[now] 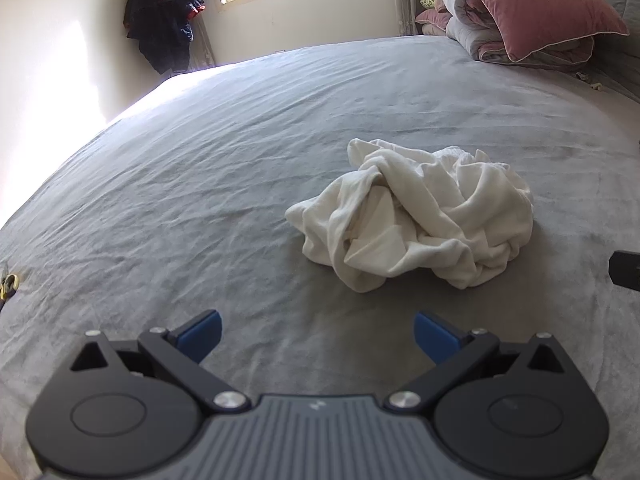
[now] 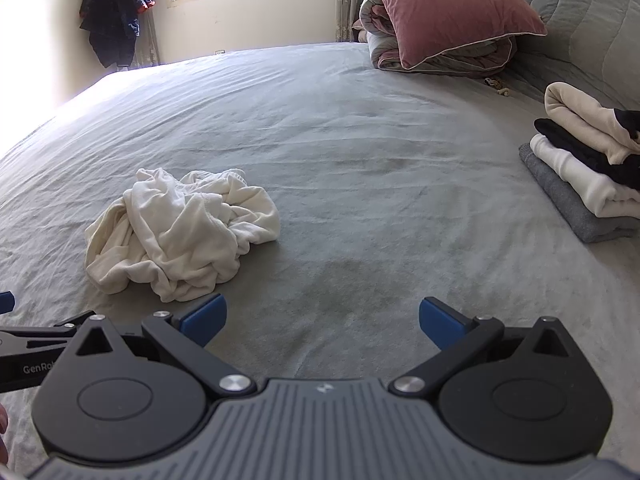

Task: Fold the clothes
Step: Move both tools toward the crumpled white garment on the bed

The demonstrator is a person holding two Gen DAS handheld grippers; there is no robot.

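Where the grey bed sheet [image 1: 200, 184] fills both views: one crumpled white garment [image 1: 416, 212], centre-right in the left wrist view, no clear long axis. One stack of four folded clothes [image 2: 588, 172], right edge. Left gripper [image 1: 318, 338] and right gripper [image 2: 322, 322]: fingers spread apart, holding nothing.

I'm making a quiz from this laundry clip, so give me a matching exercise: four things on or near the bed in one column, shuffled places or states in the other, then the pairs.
Things:
1. white garment
2. pink pillow
3. folded clothes stack
4. dark jacket

Places or states:
A. hanging in the corner beside the window
B. crumpled in a heap on the grey bedsheet
C. neatly piled at the bed's right side
D. leaning on a rolled quilt

Pairs: 1-B, 2-D, 3-C, 4-A
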